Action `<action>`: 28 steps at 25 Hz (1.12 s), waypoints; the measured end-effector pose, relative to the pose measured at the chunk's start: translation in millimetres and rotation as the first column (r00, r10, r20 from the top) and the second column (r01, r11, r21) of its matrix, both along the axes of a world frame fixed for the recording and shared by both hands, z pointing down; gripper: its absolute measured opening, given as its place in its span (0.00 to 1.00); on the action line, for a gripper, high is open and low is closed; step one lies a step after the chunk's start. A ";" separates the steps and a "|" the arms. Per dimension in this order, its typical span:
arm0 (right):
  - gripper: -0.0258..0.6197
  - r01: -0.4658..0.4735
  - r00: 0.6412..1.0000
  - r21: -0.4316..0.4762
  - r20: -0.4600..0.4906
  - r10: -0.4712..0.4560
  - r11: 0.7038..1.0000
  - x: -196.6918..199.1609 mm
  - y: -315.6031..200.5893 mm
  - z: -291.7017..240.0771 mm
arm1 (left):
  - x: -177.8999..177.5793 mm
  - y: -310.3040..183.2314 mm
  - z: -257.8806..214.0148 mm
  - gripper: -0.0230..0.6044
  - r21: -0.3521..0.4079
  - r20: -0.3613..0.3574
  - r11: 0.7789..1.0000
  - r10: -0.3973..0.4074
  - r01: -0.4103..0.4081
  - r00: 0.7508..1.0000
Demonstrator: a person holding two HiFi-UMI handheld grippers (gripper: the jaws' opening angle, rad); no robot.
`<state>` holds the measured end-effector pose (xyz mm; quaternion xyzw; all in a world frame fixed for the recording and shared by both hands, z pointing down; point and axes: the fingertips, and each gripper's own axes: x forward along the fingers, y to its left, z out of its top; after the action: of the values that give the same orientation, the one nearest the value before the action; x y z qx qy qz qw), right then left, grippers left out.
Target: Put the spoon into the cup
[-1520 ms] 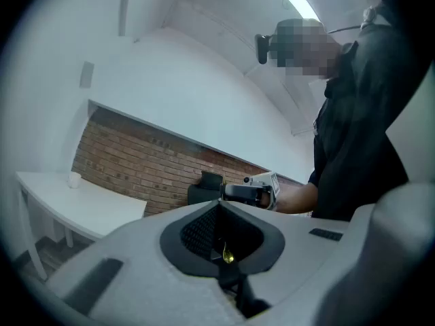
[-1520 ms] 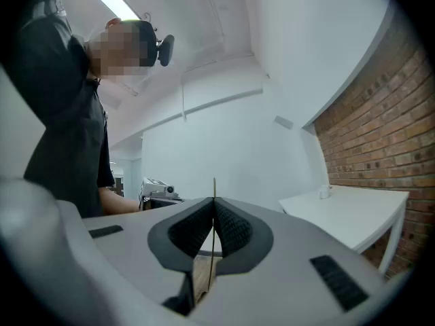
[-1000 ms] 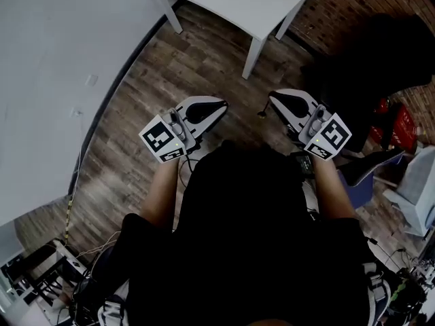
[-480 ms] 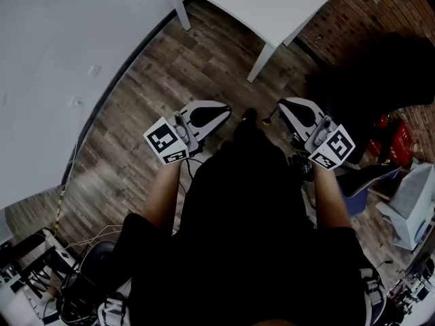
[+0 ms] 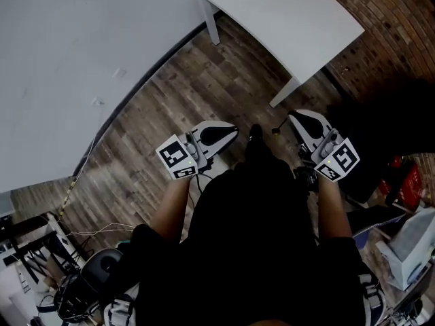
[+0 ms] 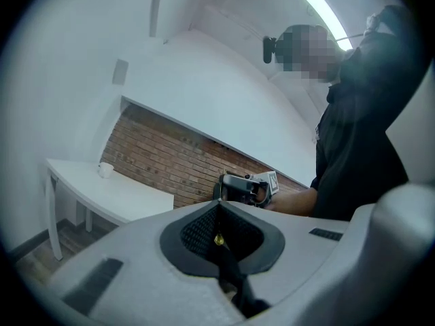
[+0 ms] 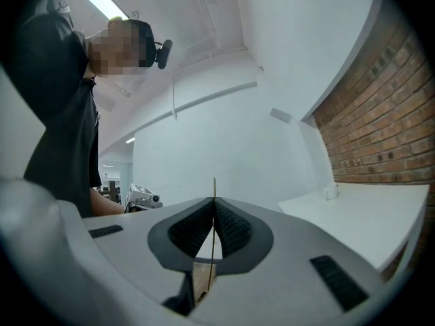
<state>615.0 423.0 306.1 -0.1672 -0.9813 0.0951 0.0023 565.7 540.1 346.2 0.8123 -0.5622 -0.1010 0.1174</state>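
My right gripper (image 7: 214, 199) is shut on a thin gold spoon (image 7: 214, 212), seen edge on as a narrow upright line between the pads. In the head view the spoon's end (image 5: 274, 130) sticks out left of the right gripper (image 5: 293, 118). A small white cup (image 6: 105, 170) stands on the white table (image 6: 129, 195), far ahead of both grippers; the right gripper view shows the cup (image 7: 331, 191) near the brick wall. My left gripper (image 6: 219, 206) is shut with nothing held, level beside the right one in the head view (image 5: 233, 134).
The white table (image 5: 285, 19) stands in the corner between a white wall and a brick wall (image 5: 401, 19), on a wooden plank floor (image 5: 170, 100). Cables and gear (image 5: 41, 250) lie at the left; bags and boxes (image 5: 408, 250) at the right.
Both grippers have been carried forward over the floor toward the table, which now looks larger and closer. The spoon stays in the right gripper.
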 end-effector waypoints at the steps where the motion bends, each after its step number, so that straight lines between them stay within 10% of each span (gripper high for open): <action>1: 0.06 0.004 1.000 0.011 0.002 -0.004 1.000 -11.2 -8.8 -0.9 | -9.8 -7.9 -0.2 0.06 -0.003 -0.002 1.000 -0.005 0.005 1.000; 18: 0.06 0.166 0.986 -0.026 -0.015 -0.167 0.986 -146.3 -130.7 18.5 | -139.0 -106.9 2.0 0.06 -0.106 -0.013 0.977 -0.188 0.185 0.982; 28: 0.06 0.097 0.993 -0.068 -0.058 -0.101 0.993 -189.1 -167.8 38.7 | -194.9 -142.9 20.7 0.06 -0.150 -0.058 0.981 -0.135 0.125 0.989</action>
<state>425.9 255.2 344.8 -0.2125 -0.9677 0.1318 0.0317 370.9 397.2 366.8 0.7593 -0.6156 -0.0945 0.1887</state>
